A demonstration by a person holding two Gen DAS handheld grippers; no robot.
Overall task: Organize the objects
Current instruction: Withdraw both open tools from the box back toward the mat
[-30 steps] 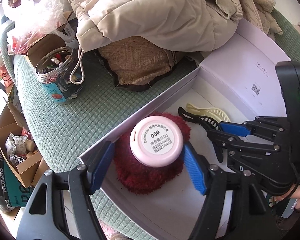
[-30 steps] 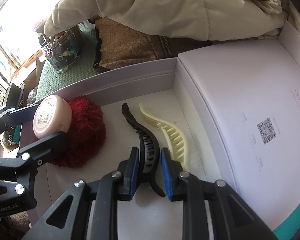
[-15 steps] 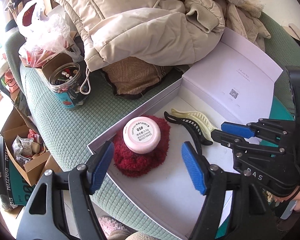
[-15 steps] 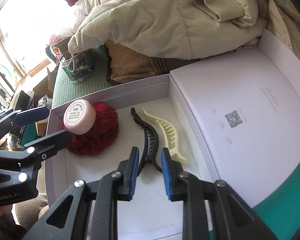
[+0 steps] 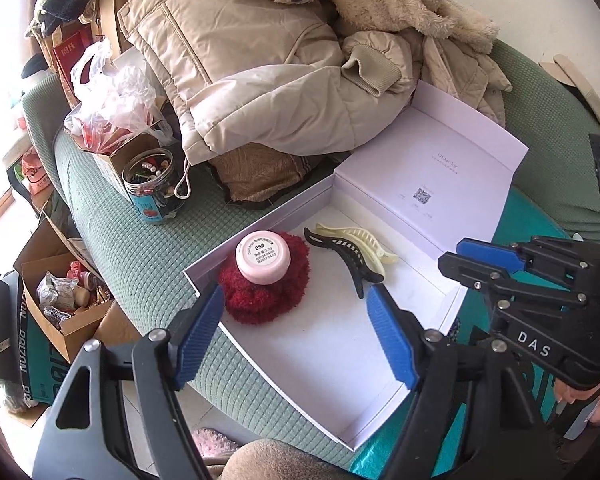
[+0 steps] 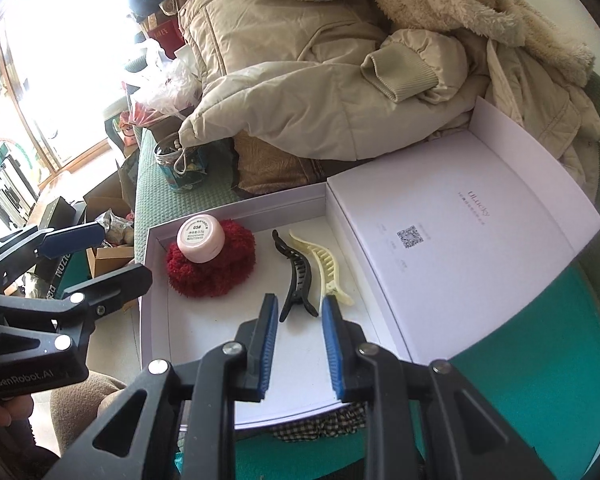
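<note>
Both grippers hang empty above the white box (image 5: 380,412): left gripper (image 5: 296,340) fingers wide, right gripper (image 6: 298,344) fingers narrow. Inside: pink jar (image 5: 263,257) atop red scrunchie (image 5: 260,300), black hair clip (image 6: 296,276) beside cream hair clip (image 6: 324,266). Looks nearly finished, lid still open.

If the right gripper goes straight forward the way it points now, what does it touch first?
Probably the black hair clip: its tail ends lie just ahead of the right gripper, between the open fingers. The cream hair clip lies beside it. Depth is unclear; it may meet the white box floor first.
</note>
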